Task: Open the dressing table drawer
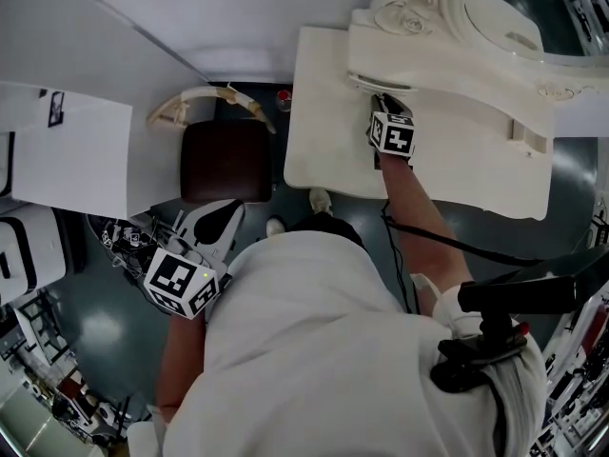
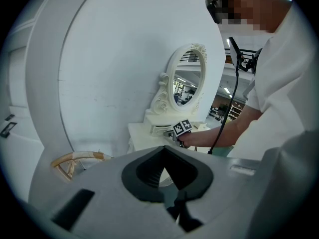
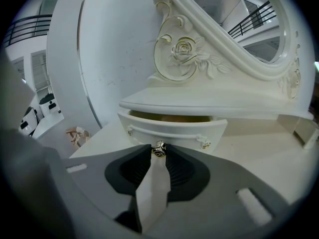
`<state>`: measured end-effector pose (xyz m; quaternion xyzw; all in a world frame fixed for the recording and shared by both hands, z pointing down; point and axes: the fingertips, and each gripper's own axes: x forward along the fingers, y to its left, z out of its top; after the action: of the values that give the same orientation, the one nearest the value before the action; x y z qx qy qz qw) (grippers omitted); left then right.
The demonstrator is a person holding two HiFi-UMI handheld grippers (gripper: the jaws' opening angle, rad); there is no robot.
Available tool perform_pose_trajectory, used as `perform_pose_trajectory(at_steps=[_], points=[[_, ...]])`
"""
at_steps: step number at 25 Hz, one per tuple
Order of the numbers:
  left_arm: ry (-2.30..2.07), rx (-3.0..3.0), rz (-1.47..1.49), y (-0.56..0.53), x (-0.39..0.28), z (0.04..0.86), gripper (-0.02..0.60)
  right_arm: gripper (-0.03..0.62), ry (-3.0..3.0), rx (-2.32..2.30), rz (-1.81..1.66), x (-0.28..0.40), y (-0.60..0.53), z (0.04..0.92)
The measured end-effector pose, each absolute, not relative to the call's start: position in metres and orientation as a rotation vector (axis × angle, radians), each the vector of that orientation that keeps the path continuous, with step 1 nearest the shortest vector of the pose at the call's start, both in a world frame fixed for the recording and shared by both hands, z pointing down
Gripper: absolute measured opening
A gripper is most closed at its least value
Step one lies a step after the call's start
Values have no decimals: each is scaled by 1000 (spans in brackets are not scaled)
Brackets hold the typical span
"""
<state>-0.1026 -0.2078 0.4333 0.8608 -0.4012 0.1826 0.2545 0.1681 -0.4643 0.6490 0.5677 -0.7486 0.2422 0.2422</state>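
The cream dressing table (image 1: pixel 324 122) carries an oval mirror (image 1: pixel 504 8) and, under its carved shelf, a small curved drawer (image 3: pixel 172 128). The drawer stands pulled out a little, with a dark gap showing above its front. My right gripper (image 3: pixel 158 151) is shut on the drawer's small metal knob (image 3: pixel 159 148); in the head view the right gripper (image 1: pixel 385 101) reaches over the tabletop to the drawer (image 1: pixel 381 81). My left gripper (image 1: pixel 217 219) hangs low at the left, away from the table, its jaws together with nothing between them. In the left gripper view the left gripper (image 2: pixel 164 148) points towards the dressing table (image 2: pixel 144 136).
A dark brown stool (image 1: pixel 225 160) stands left of the table, with a curved cream chair back (image 1: pixel 205 98) behind it. A white curved wall panel (image 2: pixel 124 59) backs the table. A white cabinet (image 1: pixel 67 146) sits at the far left. Cables trail from my right arm.
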Motion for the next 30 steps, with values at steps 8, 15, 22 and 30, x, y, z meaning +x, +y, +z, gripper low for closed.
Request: perform_pose_trajectory(at_steps=[8, 15, 22, 30], points=[[-1069, 2346, 486, -202, -103, 435, 2, 95, -2037, 1547, 663, 167, -452, 650], [-1059, 2350, 480, -196, -108, 435, 2, 95, -2027, 1547, 667, 165, -442, 650], [-1053, 2351, 471, -190, -110, 437, 2, 95, -2019, 1543, 669, 164, -432, 651], [-1045, 2353, 466, -186, -113, 438, 2, 95, -2014, 1539, 670, 163, -425, 651]])
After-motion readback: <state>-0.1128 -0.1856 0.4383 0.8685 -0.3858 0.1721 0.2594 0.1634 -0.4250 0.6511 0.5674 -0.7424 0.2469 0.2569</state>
